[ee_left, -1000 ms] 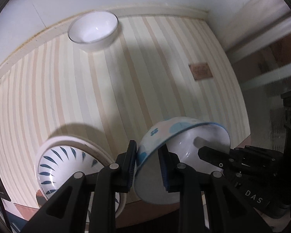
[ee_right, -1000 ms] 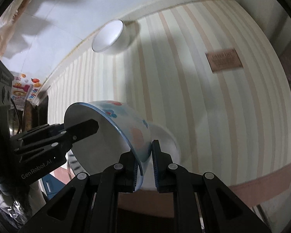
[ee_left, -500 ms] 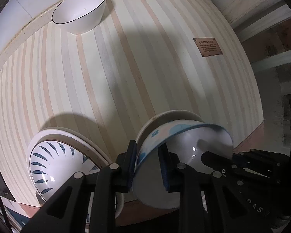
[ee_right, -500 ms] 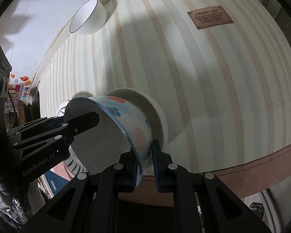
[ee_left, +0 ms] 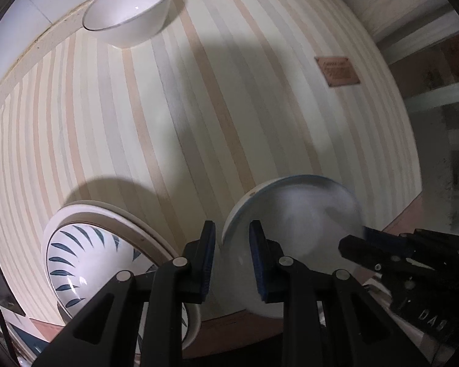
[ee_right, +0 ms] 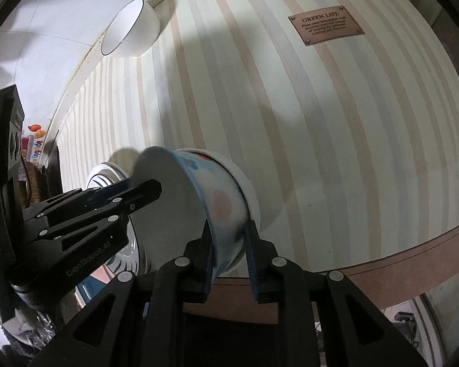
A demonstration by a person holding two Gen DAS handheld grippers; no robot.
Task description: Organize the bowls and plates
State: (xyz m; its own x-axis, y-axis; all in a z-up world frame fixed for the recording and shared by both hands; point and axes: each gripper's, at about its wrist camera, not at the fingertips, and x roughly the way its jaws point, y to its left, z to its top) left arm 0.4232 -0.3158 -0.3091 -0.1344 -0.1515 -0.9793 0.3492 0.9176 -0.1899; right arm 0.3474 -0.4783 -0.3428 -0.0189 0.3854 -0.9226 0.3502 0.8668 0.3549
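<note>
Bowl (ee_right: 217, 202) w/ flowers now nested in white bowl (ee_right: 254, 189); both grippers, left (ee_left: 229, 257) & right (ee_right: 228, 250), spread off its rim. I'd back out next.

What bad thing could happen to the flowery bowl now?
1. The flowery bowl looks tilted in the lower bowl, with the left hand-held gripper and right hand-held gripper astride its rim. Let go unevenly, it might slip and clack.
2. The stack sits near the table edge, so a nudge could tip it off.
3. The plate lies close by and could get bumped.
</note>
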